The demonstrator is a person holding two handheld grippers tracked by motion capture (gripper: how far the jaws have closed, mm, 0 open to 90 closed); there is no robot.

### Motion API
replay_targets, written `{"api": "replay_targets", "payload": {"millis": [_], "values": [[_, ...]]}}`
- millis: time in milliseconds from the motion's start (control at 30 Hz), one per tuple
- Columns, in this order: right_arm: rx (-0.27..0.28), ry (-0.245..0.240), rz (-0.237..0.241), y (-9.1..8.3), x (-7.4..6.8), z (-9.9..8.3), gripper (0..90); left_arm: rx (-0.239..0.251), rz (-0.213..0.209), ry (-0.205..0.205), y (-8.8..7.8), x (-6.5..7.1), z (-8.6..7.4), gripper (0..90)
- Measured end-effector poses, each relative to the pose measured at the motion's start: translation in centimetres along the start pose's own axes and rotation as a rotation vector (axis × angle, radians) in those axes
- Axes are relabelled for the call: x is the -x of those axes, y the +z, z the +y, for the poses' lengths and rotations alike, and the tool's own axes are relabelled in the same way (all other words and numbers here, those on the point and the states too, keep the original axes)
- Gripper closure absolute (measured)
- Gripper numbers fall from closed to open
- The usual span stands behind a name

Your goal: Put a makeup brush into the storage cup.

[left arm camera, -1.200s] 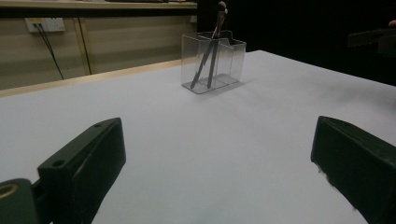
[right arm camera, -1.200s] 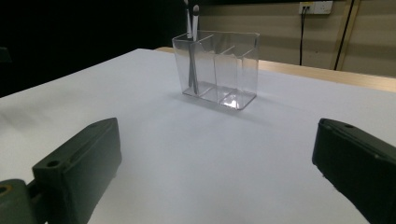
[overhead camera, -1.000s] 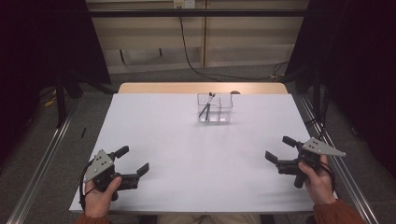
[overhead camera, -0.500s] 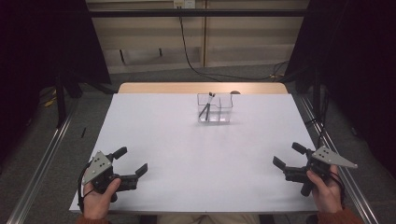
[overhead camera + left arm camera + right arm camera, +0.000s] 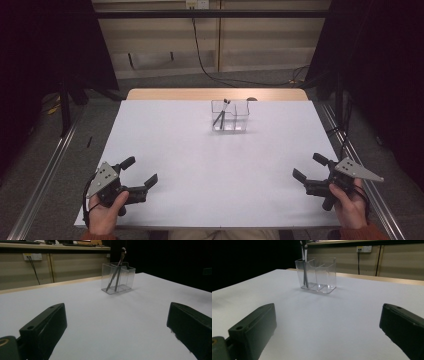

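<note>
White bench point(image 5: 200, 150) carries a clear divided holder point(image 5: 229, 116) with two pens point(image 5: 220, 115) already inside, both claws gaping empty nearby.

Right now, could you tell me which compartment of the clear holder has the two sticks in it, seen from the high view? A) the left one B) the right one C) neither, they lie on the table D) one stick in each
A: in the high view both sticks lean in the left compartment of the holder; the right one looks empty.
</note>
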State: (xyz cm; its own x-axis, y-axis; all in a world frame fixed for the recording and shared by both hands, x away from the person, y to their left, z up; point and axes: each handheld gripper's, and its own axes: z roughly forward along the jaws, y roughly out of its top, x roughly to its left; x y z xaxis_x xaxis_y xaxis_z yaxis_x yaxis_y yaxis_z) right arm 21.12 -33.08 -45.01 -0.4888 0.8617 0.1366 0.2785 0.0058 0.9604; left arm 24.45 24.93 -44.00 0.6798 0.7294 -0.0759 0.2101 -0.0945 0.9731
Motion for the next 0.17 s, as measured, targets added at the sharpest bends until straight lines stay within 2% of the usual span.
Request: {"api": "replay_targets", "payload": {"millis": [167], "values": [[0.001,-0.002,0.006,0.14,-0.01,-0.03,0.6,-0.007,0.005,0.002,0.07,0.03,0.00,2.8]]}}
